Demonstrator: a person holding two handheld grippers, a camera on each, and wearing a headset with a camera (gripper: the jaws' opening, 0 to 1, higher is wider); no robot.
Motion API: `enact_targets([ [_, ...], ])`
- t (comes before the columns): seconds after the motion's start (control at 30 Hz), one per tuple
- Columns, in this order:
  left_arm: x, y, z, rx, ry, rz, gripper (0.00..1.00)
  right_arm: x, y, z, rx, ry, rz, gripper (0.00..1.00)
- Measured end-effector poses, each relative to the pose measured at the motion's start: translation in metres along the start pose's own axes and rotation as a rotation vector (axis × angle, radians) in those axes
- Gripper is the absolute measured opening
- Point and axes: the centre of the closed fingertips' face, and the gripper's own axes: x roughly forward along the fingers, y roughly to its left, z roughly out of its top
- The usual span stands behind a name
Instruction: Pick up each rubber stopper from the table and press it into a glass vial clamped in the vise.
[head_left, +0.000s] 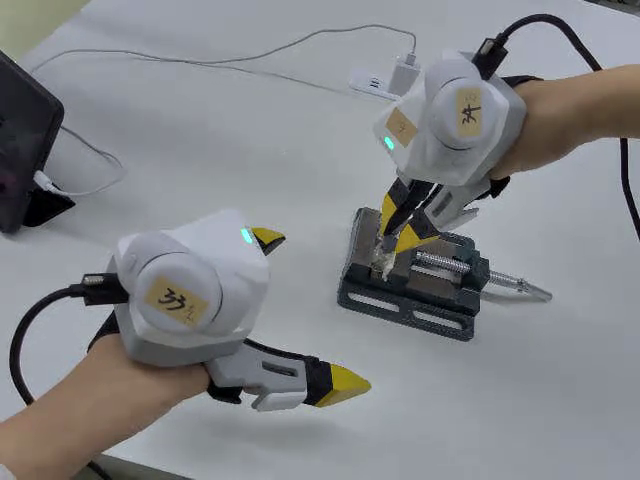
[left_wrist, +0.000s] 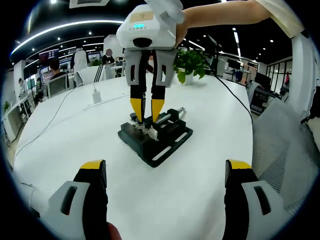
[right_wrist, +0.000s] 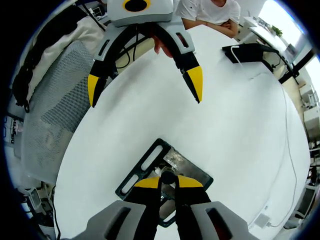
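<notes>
While the vise (head_left: 410, 285) is steadying the vial (head_left: 384, 266), the right gripper (head_left: 393, 243) is pinching a stopper (right_wrist: 167, 177) over it, left gripper (head_left: 310, 310) hovering spread.

Open-plan office it was, strip lights (left_wrist: 75, 25) overhead, leafy plant (left_wrist: 192, 60) behind the white bench (left_wrist: 200, 175), mesh chair (left_wrist: 280, 140) alongside.

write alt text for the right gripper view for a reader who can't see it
The right gripper pinches a dark rubber stopper between its yellow-tipped jaws, directly over a black vise on a white table. Facing it from across the table, the left gripper has its jaws wide open, with a person in white behind.
</notes>
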Motion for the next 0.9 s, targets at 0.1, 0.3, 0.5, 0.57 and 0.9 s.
enact_targets([
  [0.1,0.0001,0.0002,-0.0002,0.001,0.001,0.0,0.98,0.0001,0.0,0.0,0.005,0.006,0.002,0.05],
  [0.3,0.0004,-0.0002,-0.0003,0.0,0.001,-0.001,0.98,0.0005,-0.0001,0.0016,0.029,0.021,0.011,0.04],
  [0.5,0.0009,-0.0008,-0.0002,-0.001,0.0,-0.003,0.98,0.0013,-0.0004,0.0019,0.057,0.047,0.016,0.04],
  [0.57,0.0007,-0.0004,0.0002,-0.002,-0.002,-0.001,0.98,0.0019,-0.0024,0.0009,0.085,0.05,0.015,0.04],
  [0.9,0.0014,0.0005,0.0008,-0.001,-0.004,-0.001,0.99,0.0026,-0.005,0.0009,0.226,0.047,0.005,0.03],
])
